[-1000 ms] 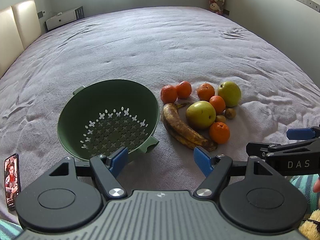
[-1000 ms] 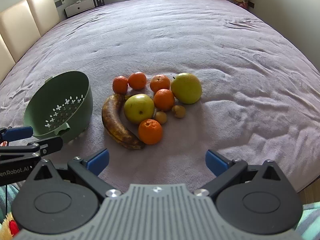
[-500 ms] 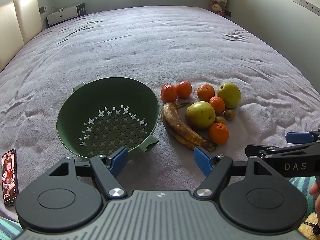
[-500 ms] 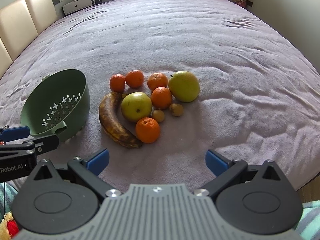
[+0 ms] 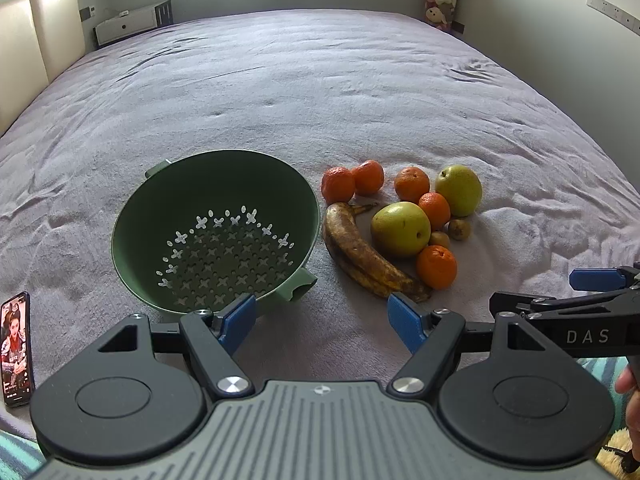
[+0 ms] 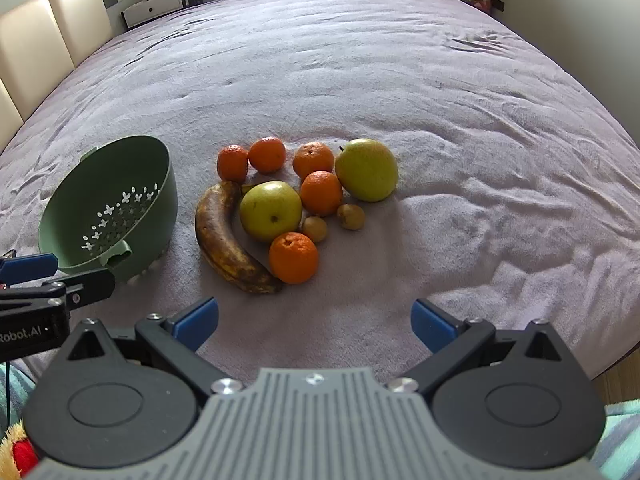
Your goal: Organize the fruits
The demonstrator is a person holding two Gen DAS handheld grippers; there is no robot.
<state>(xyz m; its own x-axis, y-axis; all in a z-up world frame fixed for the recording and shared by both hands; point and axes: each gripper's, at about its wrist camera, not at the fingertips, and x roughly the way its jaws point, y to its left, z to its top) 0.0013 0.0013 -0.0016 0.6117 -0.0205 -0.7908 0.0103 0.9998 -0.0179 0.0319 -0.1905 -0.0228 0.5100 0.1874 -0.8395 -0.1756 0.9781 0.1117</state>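
Both of your claws hang over the near edge of the bed with nothing in them — the left claw point(image 5: 322, 322) spread moderately wide in front of the green colander point(image 5: 212, 236), the right claw point(image 6: 314, 322) spread wider, aimed at the fruit. The fruit lies in one tight cluster near the middle of the bed's near half, just right of the colander, which sits empty and tipped toward you on the soft blanket point(image 6: 440, 100). That tilt is your first risk: judging by how it leans, a fruit dropped on the near wall could rock it or roll back out. The nearest orange point(image 6: 294, 257) touches the tip of the overripe banana point(image 6: 230, 240) and sits just beside the near green apple point(image 6: 271, 210), so a wide claw coming down may nudge neighbours and send round fruit rolling across the blanket. The banana looks soft — squeeze gently. Two small brown fruits point(image 6: 332, 222) are tucked between the oranges and will be awkward to reach. A phone point(image 5: 16, 348) lies at the bed's near left corner, close beside your left claw's path.
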